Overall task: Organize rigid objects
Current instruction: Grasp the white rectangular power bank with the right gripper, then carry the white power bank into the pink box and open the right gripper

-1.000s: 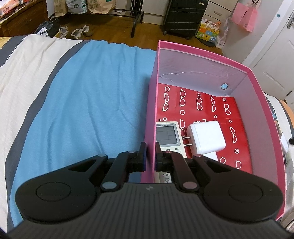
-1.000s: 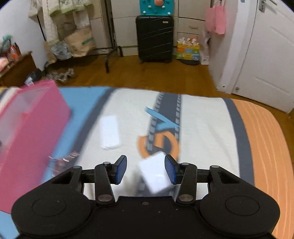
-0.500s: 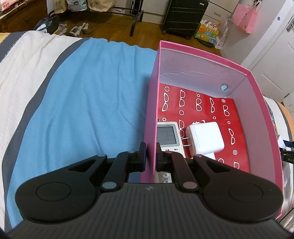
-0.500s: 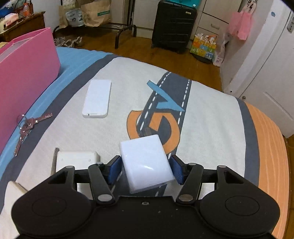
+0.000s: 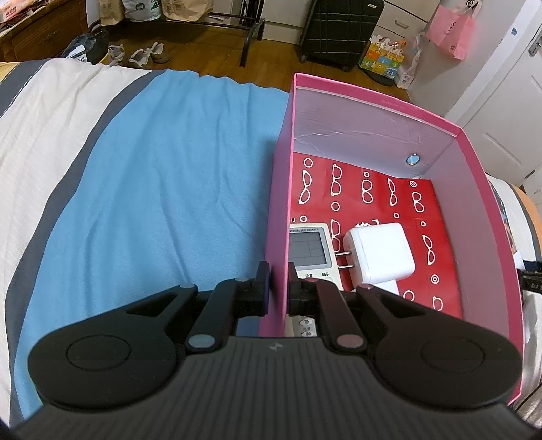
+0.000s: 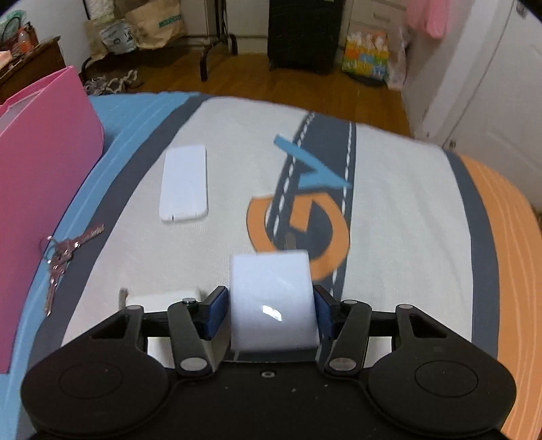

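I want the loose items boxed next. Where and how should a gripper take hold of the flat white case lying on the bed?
Grip the flat white case across its narrow width, one finger on each long edge, coming down from above. It lies flat on the bedspread, long axis pointing away from the right gripper, and looks too thin for a side approach. Its long edges show bare, the keys apart.

Floor: wooden floorboards (image 5: 216, 44), warm brown.
Bed: a bed cover (image 5: 162, 189) in blue, white and grey stripes — orange at the far side in the right wrist view.
Far wall: a black suitcase (image 5: 342, 30) standing upright, paper bags (image 6: 155, 23) beside a dark metal rack (image 5: 250, 37).
Left: a wooden cabinet (image 5: 40, 34).
Right: a white door (image 5: 508, 111) — a pink bag (image 5: 452, 28) hangs near it.
Floor clutter: shoes (image 5: 149, 56).
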